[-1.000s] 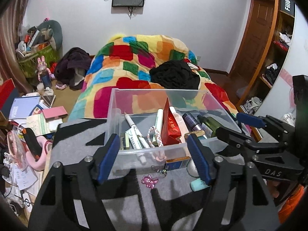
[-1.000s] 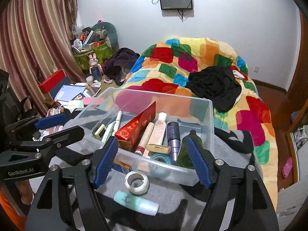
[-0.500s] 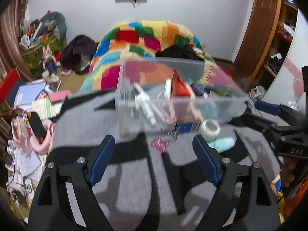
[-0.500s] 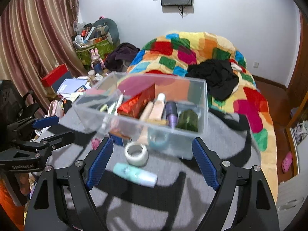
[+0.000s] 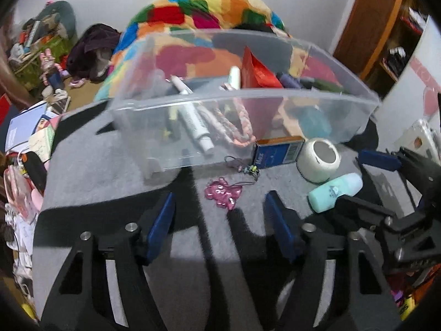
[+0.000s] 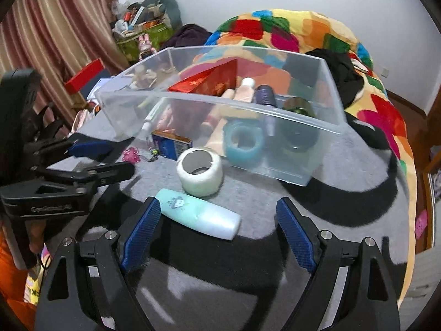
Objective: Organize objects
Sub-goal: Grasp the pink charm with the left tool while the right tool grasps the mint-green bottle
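Grey fuzzy tabletop (image 5: 110,171) with black patches carries a clear plastic bin (image 5: 275,102) at the far middle, part filled: a white marker (image 5: 193,118), braided pink cord (image 5: 237,121), red packet (image 5: 256,71), a purple bottle (image 6: 266,96), a dark green jar (image 6: 299,104) and a teal tape ring (image 6: 244,143) seen through the near wall. Loose things lie on the tabletop just near of the bin: a blue box (image 5: 278,151) touching the bin wall, a white tape roll (image 5: 318,160) right beside it, a mint green bottle (image 5: 335,191) lying on its side just near of the roll, a pink charm (image 5: 223,193) and a small keychain (image 5: 249,168) left of the box. Left gripper (image 5: 220,220) hangs over the tabletop right near the pink charm, jaws closing with nothing between the pads; the charm sits just far of the gap, not touched. Right gripper (image 6: 217,234) is low over the mint green bottle (image 6: 198,213), jaws spread wide; the bottle's left end lies just beside the left pad, contact unclear, and it is not pinched. Each gripper shows in the other's view at the side. Behind: a bed with a patchwork quilt (image 6: 289,33), black clothing (image 6: 339,74) on it, striped curtain (image 6: 55,27) far left, clutter on the floor.
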